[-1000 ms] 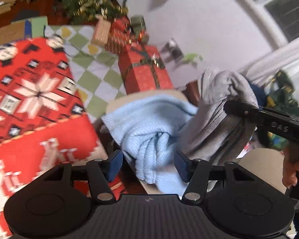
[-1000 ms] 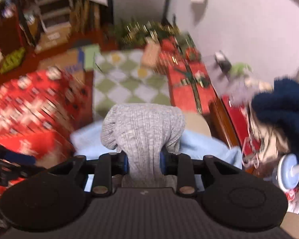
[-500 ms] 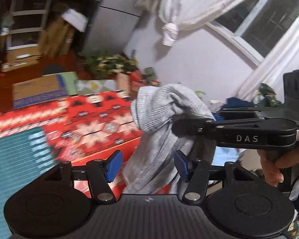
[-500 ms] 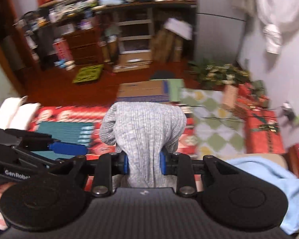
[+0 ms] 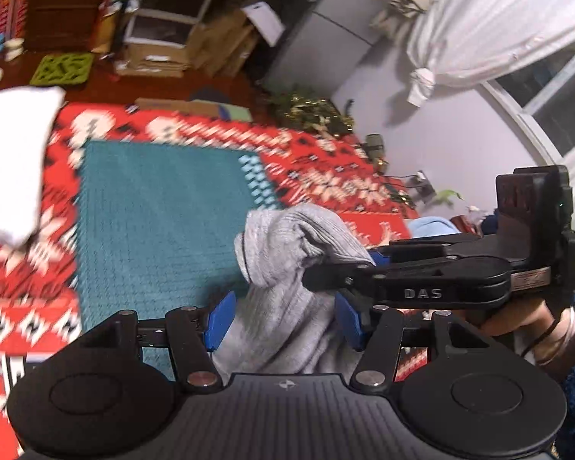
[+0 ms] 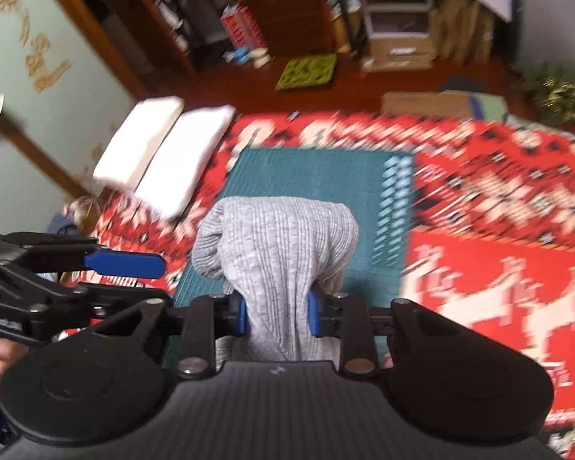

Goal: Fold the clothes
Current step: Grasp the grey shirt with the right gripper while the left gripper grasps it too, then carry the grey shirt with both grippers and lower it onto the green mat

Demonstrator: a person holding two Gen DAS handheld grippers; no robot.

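Left gripper (image 5: 283, 324) wide open, blue pads (image 5: 219, 320) apart, grey cloth (image 5: 287, 268) hanging between, not pinched. Right gripper (image 5: 326, 274) reaching in from the right side, closed tight on the bunched cloth top. Hand (image 5: 517, 316) under it. Teal mat (image 5: 161, 214) below on red rug (image 5: 326, 168). White pillow (image 5: 11, 161) far left.

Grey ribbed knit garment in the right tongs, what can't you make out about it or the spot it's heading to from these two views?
- Grey ribbed knit garment: its lower part is hidden behind the right tongs body in the right wrist view, and behind the left tongs body in the left wrist view, so its type and length are unknown.
- Red patterned blanket: motion-blurred in both views.
- Teal knit cloth: near edge is cut off by the tongs bodies.
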